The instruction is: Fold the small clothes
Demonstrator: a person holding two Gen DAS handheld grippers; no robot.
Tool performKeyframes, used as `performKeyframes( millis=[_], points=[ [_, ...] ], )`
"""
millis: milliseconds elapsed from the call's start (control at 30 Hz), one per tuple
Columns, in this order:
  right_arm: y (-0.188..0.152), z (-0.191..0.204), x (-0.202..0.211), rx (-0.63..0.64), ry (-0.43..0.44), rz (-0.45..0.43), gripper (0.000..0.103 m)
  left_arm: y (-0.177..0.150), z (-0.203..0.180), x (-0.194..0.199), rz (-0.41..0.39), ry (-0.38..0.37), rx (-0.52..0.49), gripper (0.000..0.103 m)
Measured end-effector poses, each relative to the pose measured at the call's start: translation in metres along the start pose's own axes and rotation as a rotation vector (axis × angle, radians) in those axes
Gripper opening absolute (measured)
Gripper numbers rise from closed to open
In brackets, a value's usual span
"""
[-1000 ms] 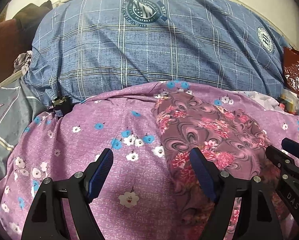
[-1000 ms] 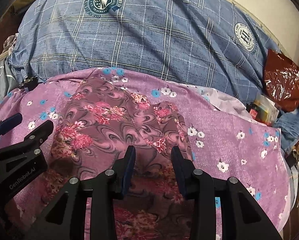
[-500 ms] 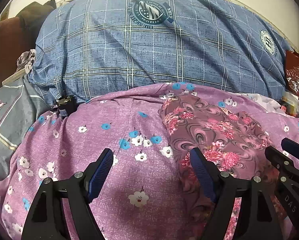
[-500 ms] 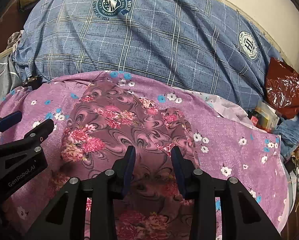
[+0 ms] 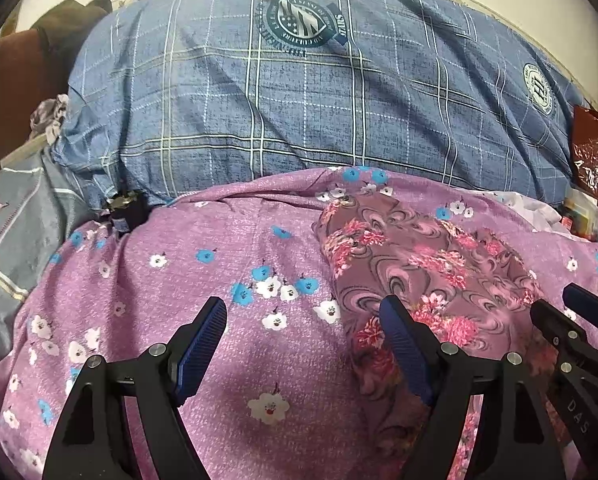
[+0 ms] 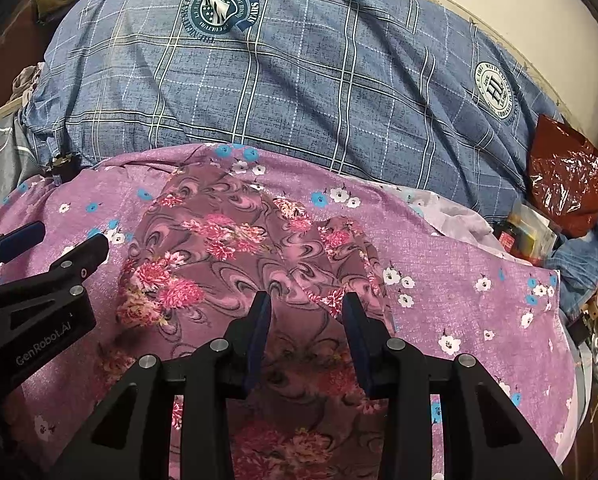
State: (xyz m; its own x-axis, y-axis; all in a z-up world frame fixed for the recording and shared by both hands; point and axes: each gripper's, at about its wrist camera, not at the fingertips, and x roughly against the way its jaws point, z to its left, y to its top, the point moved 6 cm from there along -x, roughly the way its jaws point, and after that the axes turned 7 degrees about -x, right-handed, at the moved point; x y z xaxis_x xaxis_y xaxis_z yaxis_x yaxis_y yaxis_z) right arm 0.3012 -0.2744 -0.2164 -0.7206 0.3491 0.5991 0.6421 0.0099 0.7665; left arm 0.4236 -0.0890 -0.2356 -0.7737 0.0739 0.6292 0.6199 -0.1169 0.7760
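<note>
From my left wrist camera, the left gripper (image 5: 303, 320) is spread wide over the purple flowered sheet (image 5: 179, 280), gripping nothing. The folded floral garment (image 5: 419, 264) lies at three o'clock of it, under the right-hand finger. The blue plaid pillow (image 5: 299, 100) sits at twelve.

From my right wrist camera, the right gripper (image 6: 306, 304) hangs narrowly parted over the garment (image 6: 227, 248), clasping nothing. The left gripper (image 6: 55, 246) shows at nine o'clock.

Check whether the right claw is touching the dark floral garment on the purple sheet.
Cannot tell. The right wrist view shows the right claw open over the dark floral garment, but neither contact nor gap shows plainly.
</note>
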Motion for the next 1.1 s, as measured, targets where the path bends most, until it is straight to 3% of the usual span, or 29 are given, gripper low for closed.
performKeyframes(
  millis=[200,300,400,533,567,667,733,867,1000,1100],
  points=[
    [0.028,-0.026,-0.043,-0.175,0.137,0.110,0.036,0.011,0.018,-0.041,0.098,-0.011,0.048,0.079],
    [0.044,-0.031,-0.077,-0.263,0.237,0.190,0.021,0.013,0.025,-0.064,0.142,-0.016,0.084,0.079],
    [0.055,-0.024,-0.106,-0.317,0.317,0.248,0.021,0.021,0.023,-0.082,0.139,-0.003,0.057,0.079],
    [0.043,-0.008,-0.147,-0.298,0.287,0.354,0.018,0.016,0.017,-0.103,0.192,0.016,-0.021,0.081],
    [0.042,-0.008,-0.150,-0.302,0.291,0.341,0.018,0.014,0.018,-0.107,0.199,0.009,-0.014,0.081],
    [0.046,-0.010,-0.138,-0.293,0.298,0.329,0.020,0.018,0.020,-0.101,0.207,0.014,-0.004,0.077],
    [0.048,-0.020,-0.121,-0.314,0.314,0.298,0.024,0.026,0.020,-0.086,0.166,0.008,0.000,0.077],
    [0.039,-0.049,-0.086,-0.344,0.314,0.268,0.026,0.029,0.003,-0.063,0.118,-0.072,-0.030,0.078],
    [0.015,-0.062,-0.065,-0.353,0.329,0.311,0.029,0.008,-0.021,-0.065,0.175,-0.111,-0.108,0.078],
    [-0.012,-0.059,-0.066,-0.310,0.307,0.363,0.031,-0.002,-0.031,-0.069,0.185,-0.074,-0.181,0.079]
  ],
)
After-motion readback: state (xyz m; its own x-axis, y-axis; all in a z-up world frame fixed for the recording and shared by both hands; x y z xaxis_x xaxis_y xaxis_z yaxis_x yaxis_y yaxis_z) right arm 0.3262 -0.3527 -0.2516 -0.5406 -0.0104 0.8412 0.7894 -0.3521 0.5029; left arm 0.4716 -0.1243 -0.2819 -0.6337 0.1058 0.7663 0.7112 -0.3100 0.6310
